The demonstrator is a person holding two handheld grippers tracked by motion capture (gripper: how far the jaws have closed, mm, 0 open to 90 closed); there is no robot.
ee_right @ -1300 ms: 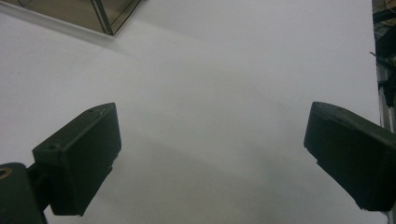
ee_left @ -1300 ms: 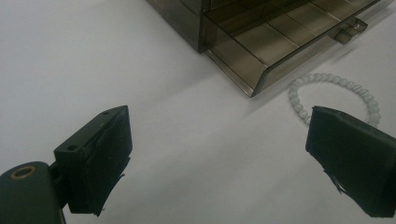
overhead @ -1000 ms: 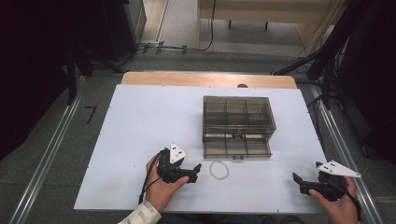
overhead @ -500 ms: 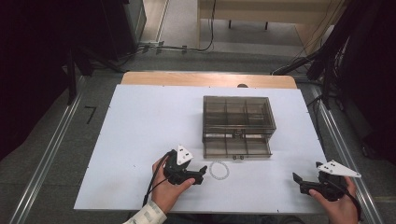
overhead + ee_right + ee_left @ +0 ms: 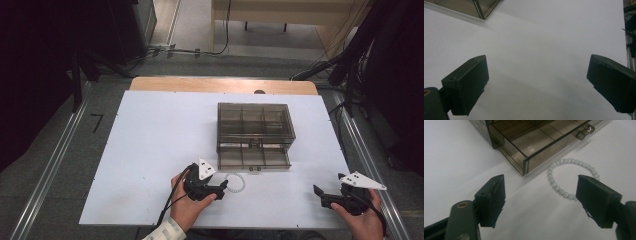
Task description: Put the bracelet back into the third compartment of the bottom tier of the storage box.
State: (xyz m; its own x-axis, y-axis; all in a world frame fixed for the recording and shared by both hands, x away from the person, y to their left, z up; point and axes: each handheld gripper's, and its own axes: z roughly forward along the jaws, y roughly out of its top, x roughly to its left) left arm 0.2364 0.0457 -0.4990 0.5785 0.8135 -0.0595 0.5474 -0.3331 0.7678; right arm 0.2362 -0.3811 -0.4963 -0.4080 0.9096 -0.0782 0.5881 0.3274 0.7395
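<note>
The left gripper (image 5: 220,190) has slid right along the near part of the worktop (image 5: 150,150) over the past second, and its tip now sits just beside the bead bracelet (image 5: 235,182). A moment ago there was a clear strip of white between them; that strip is gone. In the left gripper view the bracelet (image 5: 569,178) lies flat on the worktop, a pale ring of beads just in front of the smoky clear drawer box (image 5: 534,142), with its near right arc tucked behind the right jaw. The jaws have just been closing but stand well apart, and neither pad is pressing on the beads, so nothing is held yet.

The box (image 5: 254,135) stands mid-worktop, slightly right of centre, and the bracelet is right by its near face, below the two small drawer knobs.

The right gripper (image 5: 325,196) rests at the near right corner, its jaws wide apart over bare white surface (image 5: 544,50).

My reading is that the left hand is lining up for a pinch on the bracelet: the approach looks done, the grip is not. The beads are small and smooth, so the jaws will likely need to drop lower to catch them rather than skate over.
</note>
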